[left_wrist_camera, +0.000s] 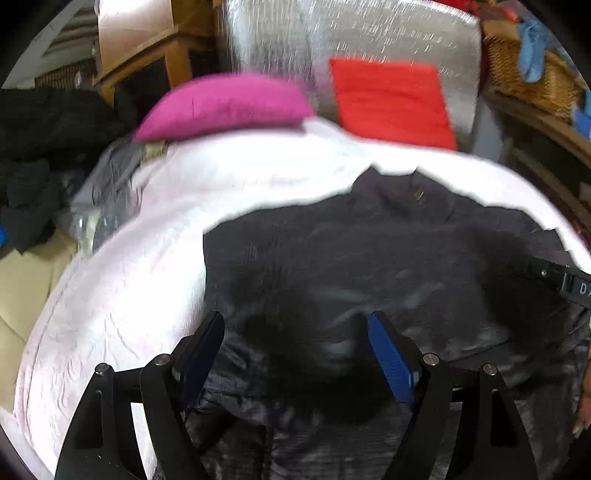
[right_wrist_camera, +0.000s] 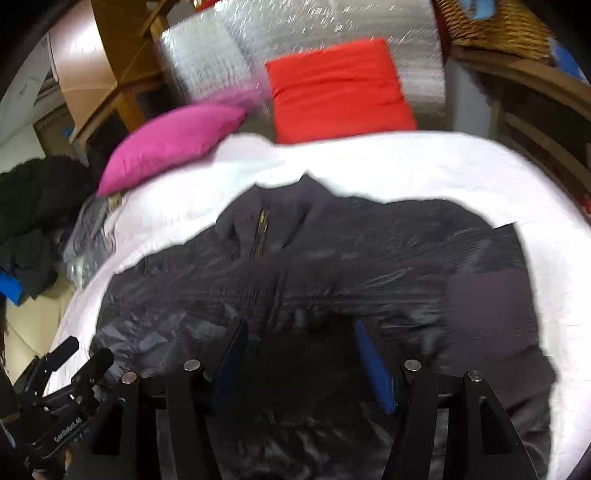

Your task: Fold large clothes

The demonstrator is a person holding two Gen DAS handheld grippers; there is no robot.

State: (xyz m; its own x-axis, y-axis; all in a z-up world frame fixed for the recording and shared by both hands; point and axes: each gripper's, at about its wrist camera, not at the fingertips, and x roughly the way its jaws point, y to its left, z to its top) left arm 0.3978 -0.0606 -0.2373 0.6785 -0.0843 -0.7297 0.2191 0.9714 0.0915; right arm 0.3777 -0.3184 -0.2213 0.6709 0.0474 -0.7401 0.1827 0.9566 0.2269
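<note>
A large dark jacket [left_wrist_camera: 369, 251] lies spread on a white bed cover [left_wrist_camera: 129, 277], its collar and zipper [right_wrist_camera: 263, 225] towards the far side. My left gripper [left_wrist_camera: 295, 332] hangs just over the jacket's near left part. It is open, and only flat fabric shows between its blue pads [left_wrist_camera: 391, 362]. My right gripper [right_wrist_camera: 301, 343] is open too, over the middle of the jacket [right_wrist_camera: 332, 258], with nothing pinched. At the right edge of the left wrist view I see part of the right gripper [left_wrist_camera: 561, 280]. The left gripper [right_wrist_camera: 74, 369] sits at the right wrist view's lower left.
A pink pillow [left_wrist_camera: 225, 105] and a red cushion [left_wrist_camera: 391, 99] lie at the head of the bed against a silver foil panel [left_wrist_camera: 332, 29]. A heap of dark clothes [left_wrist_camera: 48, 129] sits off the left side. Wicker baskets [left_wrist_camera: 528, 74] stand on wooden shelves at the right.
</note>
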